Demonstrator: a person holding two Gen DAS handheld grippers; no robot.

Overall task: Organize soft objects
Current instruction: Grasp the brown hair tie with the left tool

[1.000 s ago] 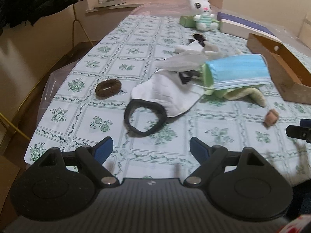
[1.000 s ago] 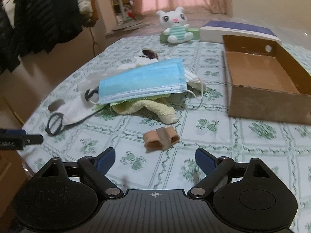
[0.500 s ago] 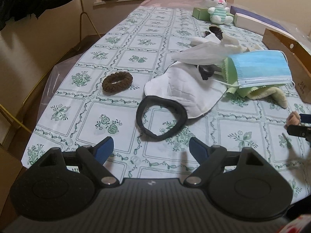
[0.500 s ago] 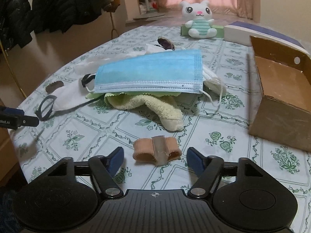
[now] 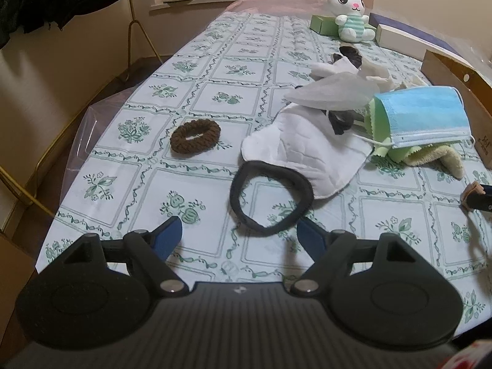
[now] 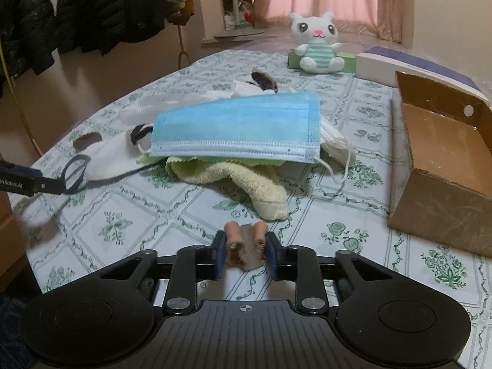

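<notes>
Closing on the small peach-coloured fabric band (image 6: 245, 246), the right gripper (image 6: 245, 253) is seen pinching it; the left gripper (image 5: 240, 235) is held wide, narrowing slightly, around nothing. The brown cardboard box (image 6: 442, 166) is judged empty; the heaped blue pleated face mask (image 6: 240, 129) and cloths are left unsorted.

The right gripper (image 6: 245, 250) is low over the near edge of the table and points down at a slant. Its jaws are closing, and both pads already press on a small peach-coloured soft piece (image 6: 245, 246) between them. The left gripper (image 5: 239, 236) is near the left front corner of the table, tilted downward; its jaws are wide apart, closing slightly, with nothing gripped.
</notes>
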